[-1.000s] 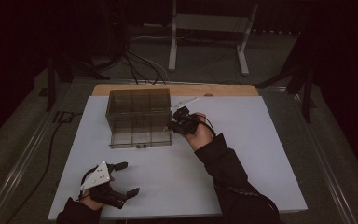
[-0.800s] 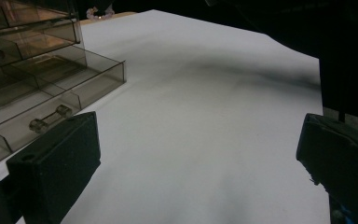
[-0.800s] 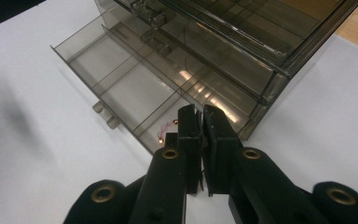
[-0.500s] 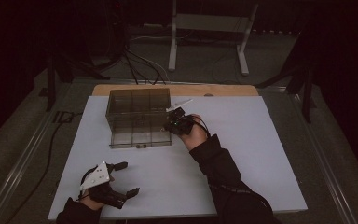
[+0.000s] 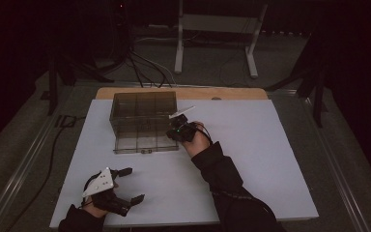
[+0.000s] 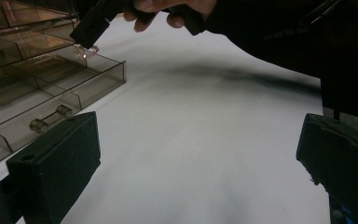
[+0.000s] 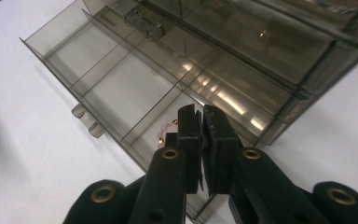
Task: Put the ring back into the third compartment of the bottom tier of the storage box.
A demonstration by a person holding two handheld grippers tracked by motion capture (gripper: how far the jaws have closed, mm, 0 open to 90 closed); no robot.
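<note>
A smoky translucent plastic drawer cabinet [image 5: 144, 121] is seen toward the far left of the white table top [image 5: 270, 159], with one shallow drawer [image 7: 102, 84], split into compartments by thin walls, drawn out toward the person. The right gripper [image 5: 178, 129] is held at the cabinet's near right corner, directly over the end compartment of that drawer. In the right gripper view its black jaws are pressed almost together, a hairline gap alone being left, and just beyond their tips a small pink beaded item with gold links [image 7: 167, 128] is seen in that end compartment. Whether the item is pinched by the jaws or merely lies on the drawer floor below them cannot be told, since the tips cover its near part. The coming move is judged to turn on this relation: the beaded item lies straight ahead of and below the jaw tips, inside the compartment nearest the right hand, and the drawer's long axis runs across the gripper's line of approach. The left gripper [image 5: 121, 186] is held near the table's front edge, well apart from the cabinet, with its jaws spread wide and nothing between them, so the right hand is much the nearer.
</note>
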